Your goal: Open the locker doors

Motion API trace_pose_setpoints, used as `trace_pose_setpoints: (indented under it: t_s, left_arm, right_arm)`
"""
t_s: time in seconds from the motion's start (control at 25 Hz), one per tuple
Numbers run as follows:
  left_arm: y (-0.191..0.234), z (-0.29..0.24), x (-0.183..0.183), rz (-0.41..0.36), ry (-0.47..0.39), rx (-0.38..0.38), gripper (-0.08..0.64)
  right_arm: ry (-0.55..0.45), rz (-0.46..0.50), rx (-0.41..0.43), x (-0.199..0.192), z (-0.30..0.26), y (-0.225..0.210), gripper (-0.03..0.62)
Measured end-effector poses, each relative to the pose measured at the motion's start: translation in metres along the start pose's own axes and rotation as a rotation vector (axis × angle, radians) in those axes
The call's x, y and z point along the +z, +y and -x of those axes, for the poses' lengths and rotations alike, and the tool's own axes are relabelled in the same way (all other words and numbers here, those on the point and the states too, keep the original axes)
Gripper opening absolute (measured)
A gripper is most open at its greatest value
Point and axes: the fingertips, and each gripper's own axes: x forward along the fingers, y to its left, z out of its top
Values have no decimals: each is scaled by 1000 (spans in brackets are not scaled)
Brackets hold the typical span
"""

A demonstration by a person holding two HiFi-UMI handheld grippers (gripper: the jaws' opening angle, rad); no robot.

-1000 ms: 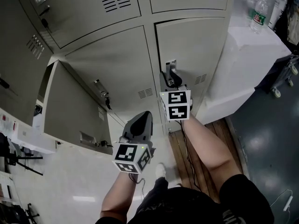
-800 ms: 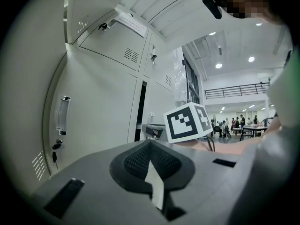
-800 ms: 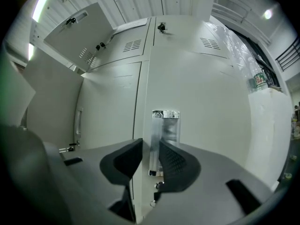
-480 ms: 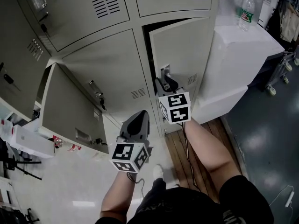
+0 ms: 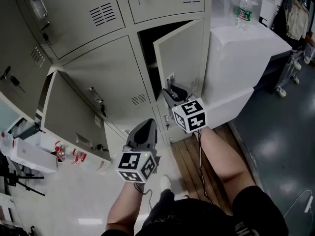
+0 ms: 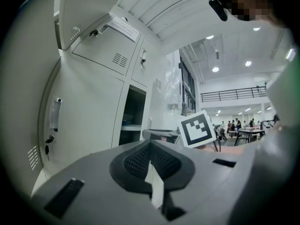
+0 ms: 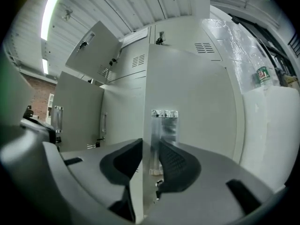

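Clamping jaws, right gripper (image 7: 150,162): closed on the free edge of the locker door (image 7: 192,93) — one pad on each face, with the metal handle plate (image 7: 164,125) just beside the right-hand pad.
Jaws, left gripper (image 6: 151,161): pressed together with nothing held; only a pale sliver shows at the seam between the pads.
Right gripper, head view: held level at the door's handle edge, its marker cube (image 5: 193,115) towards the camera, and the person's forearm (image 5: 221,156) running back from it.
Left gripper, head view: lower and to the left of the right one, apart from every door, tip towards the lockers.
Locker door: swung partly out from the bank of lockers, hinged on the side next to the white bench (image 5: 246,48); the dark compartment (image 5: 147,53) shows to its left.
Neighbouring lockers: the middle door (image 5: 103,77) is shut — further left, another door (image 5: 69,112) stands open.
Bench top: a bottle (image 5: 244,9) with a green label stands upright near the back.
Floor: a strip of wooden boards (image 5: 189,156) lies in front of the open locker.
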Motion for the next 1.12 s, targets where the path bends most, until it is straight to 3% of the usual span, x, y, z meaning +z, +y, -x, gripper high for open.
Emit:
trace_pose_setpoints:
  t_s: [0.56, 1.12]
  left_arm:
    - [-48, -3, -4, -6, 2, -60, -2]
    - [-91, -8, -7, -20, 3, -139, -2]
  right_arm:
    - [-26, 13, 169, -6, 60, -14, 115]
    - [-43, -59, 367, -15, 116, -45, 120]
